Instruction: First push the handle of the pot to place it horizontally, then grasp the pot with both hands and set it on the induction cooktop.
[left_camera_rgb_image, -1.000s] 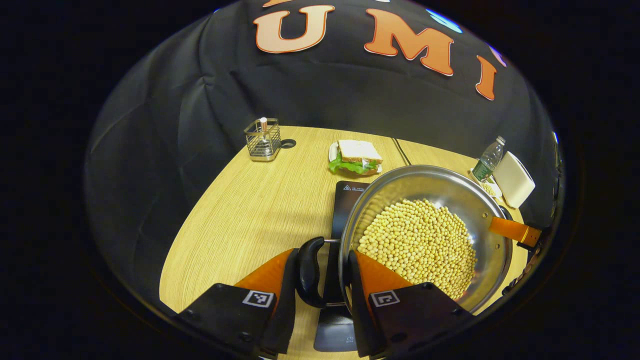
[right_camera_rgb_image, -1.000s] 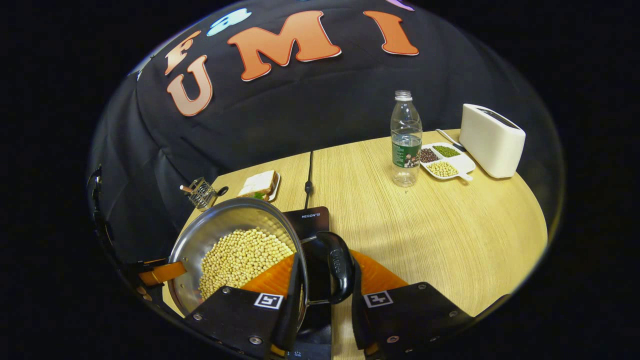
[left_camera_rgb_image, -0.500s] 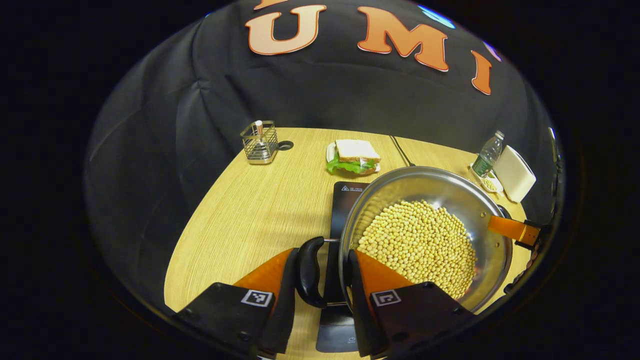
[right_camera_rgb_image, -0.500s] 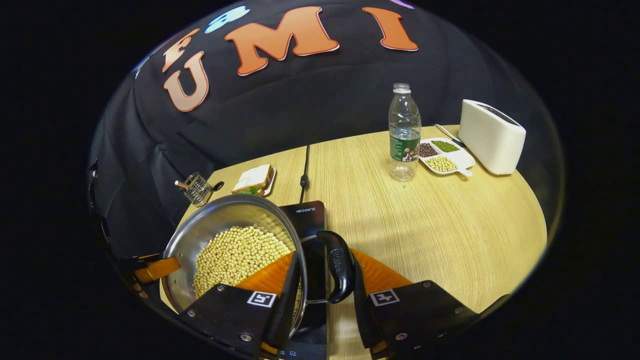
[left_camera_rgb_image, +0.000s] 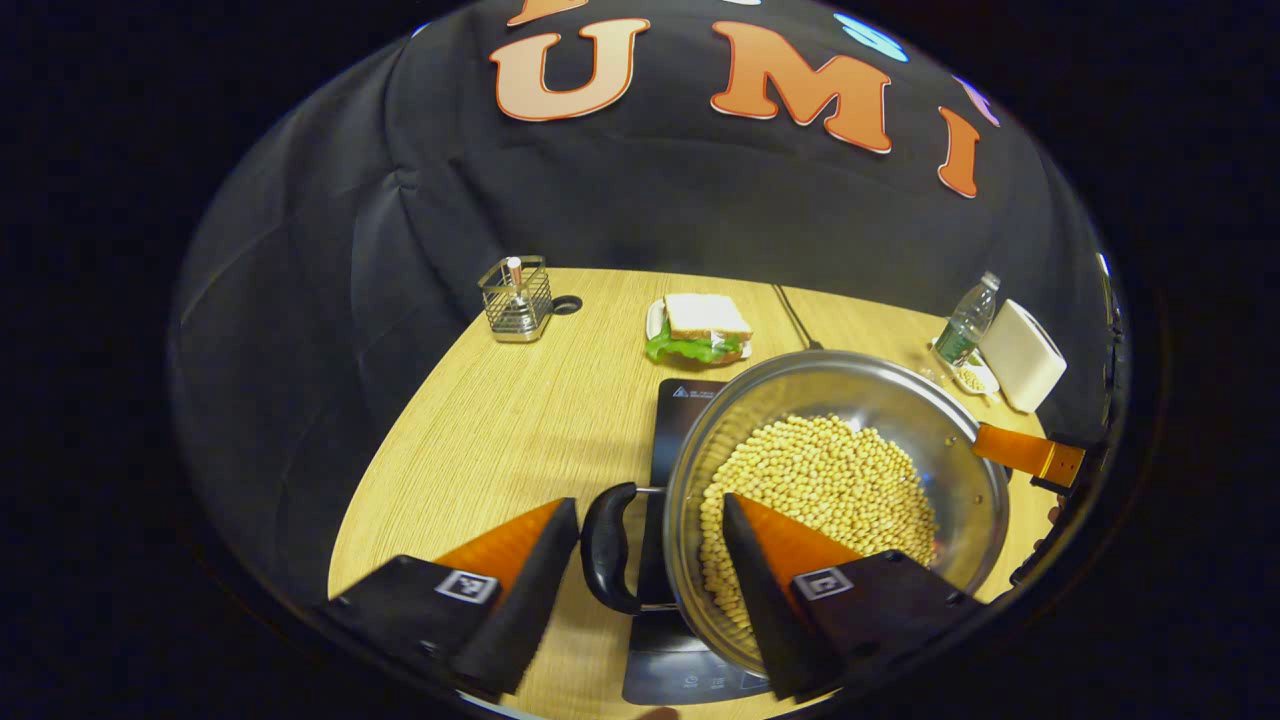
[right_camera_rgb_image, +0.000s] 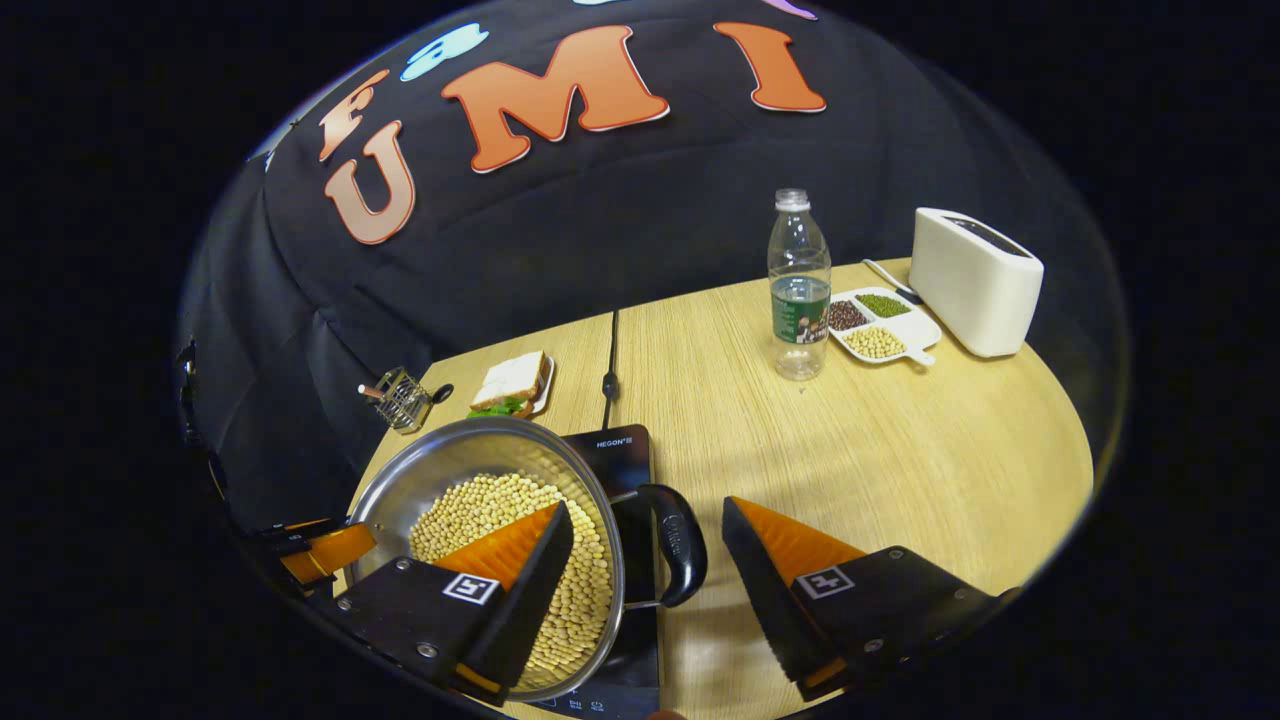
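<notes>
Left gripper view: our left hand-held gripper is spread wide around the pot handle, not touching. Pot sits on the cooktop, handles left-right, sandwich behind.

Right gripper view: right hand-held gripper gapes too; bottle and toaster well off on the tabletop.

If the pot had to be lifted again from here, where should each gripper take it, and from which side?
By its two black loop handles. The pot sits on the induction cooktop, one handle sticking out sideways between the open left gripper, the other between the open right gripper. Each probably closes best from the pot's outer side, level with the handle, one finger inside the rim.
</notes>
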